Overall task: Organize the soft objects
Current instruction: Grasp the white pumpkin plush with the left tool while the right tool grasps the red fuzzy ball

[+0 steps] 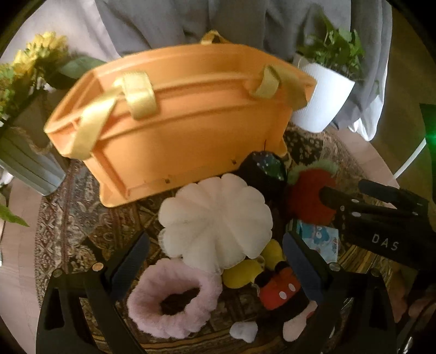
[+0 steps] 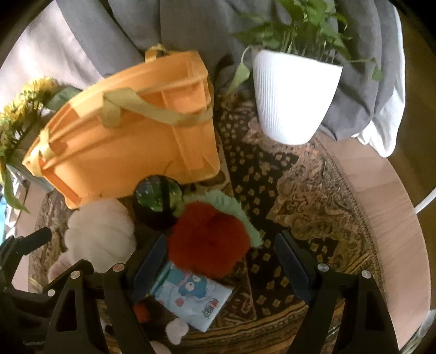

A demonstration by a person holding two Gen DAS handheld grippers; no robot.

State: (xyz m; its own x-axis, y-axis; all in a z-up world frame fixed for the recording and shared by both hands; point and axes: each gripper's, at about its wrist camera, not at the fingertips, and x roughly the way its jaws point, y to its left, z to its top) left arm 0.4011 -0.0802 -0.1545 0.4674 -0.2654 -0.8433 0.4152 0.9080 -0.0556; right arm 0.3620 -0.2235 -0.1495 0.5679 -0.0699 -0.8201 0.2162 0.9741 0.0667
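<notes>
An orange basket (image 1: 174, 128) with yellow strap handles stands at the back of the patterned cloth; it also shows in the right wrist view (image 2: 122, 141). In front lie a white pumpkin-shaped cushion (image 1: 218, 217), a pink fluffy ring (image 1: 174, 299), a Mickey plush (image 1: 280, 288), a red strawberry plush (image 2: 209, 242), a dark green ball (image 2: 156, 200) and a light blue pouch (image 2: 190, 296). My left gripper (image 1: 215, 266) is open above the ring and cushion. My right gripper (image 2: 220, 266) is open around the strawberry plush and pouch, touching neither.
A white pot with a green plant (image 2: 294, 95) stands at the back right. A grey vase with yellow flowers (image 1: 24, 152) stands at the left. Grey fabric (image 1: 174, 24) lies behind the basket. The round table's edge (image 2: 392, 207) curves at the right.
</notes>
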